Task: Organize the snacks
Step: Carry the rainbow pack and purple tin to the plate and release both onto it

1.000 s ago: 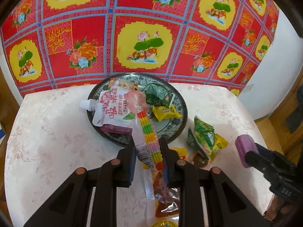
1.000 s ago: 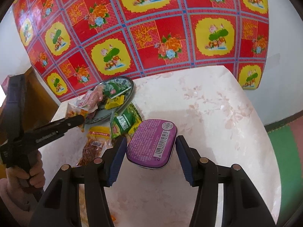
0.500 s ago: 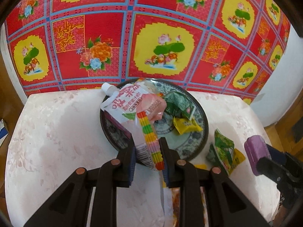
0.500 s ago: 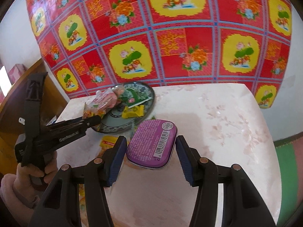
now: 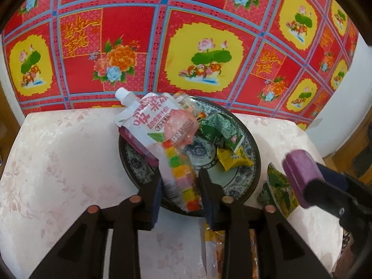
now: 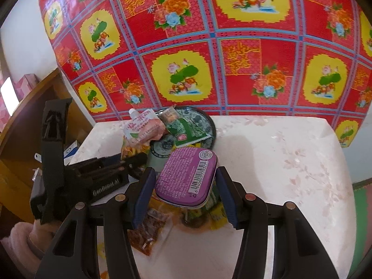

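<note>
Two grippers are in view, each one holding a snack above the tabletop (image 5: 58, 153). The left gripper (image 5: 180, 186) has its jaws closed on a candy strip (image 5: 180, 174), a clear packet with coloured squares in a row. The strip hangs over the near rim of the plate (image 5: 254, 162), and its upper end touches the pouch (image 5: 151, 123). The pouch is white and pink with a spout, and it lies on the left side of the plate, partly over the rim. A green packet (image 5: 220, 130) and a yellow packet (image 5: 232, 159) also lie on the plate, to the right of the pouch.

The right gripper (image 6: 186, 183) has its jaws closed on a purple tin (image 6: 186, 176), which shows a barcode on the upper face. The tin is held in the air, tilted, near the plate (image 6: 210, 123) and above some packets on the tabletop (image 6: 279, 162). In the left wrist view the tin (image 5: 300, 176) is seen from the side, just right of the plate.

Under the tin a green-yellow packet (image 6: 216, 214) lies on the tabletop, and beside it an orange packet (image 6: 146, 230) with brown pieces inside. In the left wrist view the green-yellow packet (image 5: 276, 190) is right of the plate, near its rim. Behind the tabletop hangs a red cloth (image 5: 186, 46) with flowers in yellow fields.
</note>
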### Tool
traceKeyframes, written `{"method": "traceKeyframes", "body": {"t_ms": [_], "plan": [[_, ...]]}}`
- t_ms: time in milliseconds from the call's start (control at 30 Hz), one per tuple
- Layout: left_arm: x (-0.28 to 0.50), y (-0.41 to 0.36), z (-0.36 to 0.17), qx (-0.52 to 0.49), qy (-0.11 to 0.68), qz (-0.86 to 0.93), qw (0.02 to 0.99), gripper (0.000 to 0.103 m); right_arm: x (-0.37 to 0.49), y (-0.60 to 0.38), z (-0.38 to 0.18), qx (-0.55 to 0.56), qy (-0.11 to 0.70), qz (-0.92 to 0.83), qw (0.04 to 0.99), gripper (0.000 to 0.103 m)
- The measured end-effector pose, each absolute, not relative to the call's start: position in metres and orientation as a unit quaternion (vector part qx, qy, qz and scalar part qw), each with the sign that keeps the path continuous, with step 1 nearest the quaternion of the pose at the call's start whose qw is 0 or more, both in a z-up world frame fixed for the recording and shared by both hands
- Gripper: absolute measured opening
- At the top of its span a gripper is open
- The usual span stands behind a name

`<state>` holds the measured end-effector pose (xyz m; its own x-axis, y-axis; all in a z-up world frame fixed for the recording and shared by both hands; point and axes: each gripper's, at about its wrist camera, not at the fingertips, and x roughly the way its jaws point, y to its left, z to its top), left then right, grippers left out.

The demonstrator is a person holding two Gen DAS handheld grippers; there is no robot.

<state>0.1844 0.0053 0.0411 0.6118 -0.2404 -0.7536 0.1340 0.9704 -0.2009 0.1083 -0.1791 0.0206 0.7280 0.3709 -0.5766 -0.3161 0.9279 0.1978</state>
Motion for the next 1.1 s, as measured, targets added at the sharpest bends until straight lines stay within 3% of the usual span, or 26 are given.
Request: {"method": "traceKeyframes", "body": {"t_ms": [100, 200, 1100], "plan": [[0.182, 0.004, 0.043, -0.055, 0.423, -0.108, 0.898, 0.049, 0.117, -0.173, 0.021, 0.047, 0.324, 0.195, 0.924, 0.055], [0.178, 0.003, 0.046, -0.052, 0.417, -0.112, 0.901, 0.054, 0.127, -0.165, 0.02, 0.044, 0.331, 0.201, 0.921, 0.055], [0.147, 0.015, 0.062, -0.059, 0.417, -0.106, 0.901, 0.056, 0.171, -0.14, -0.005, 0.073, 0.381, 0.209, 0.898, 0.056]]}}
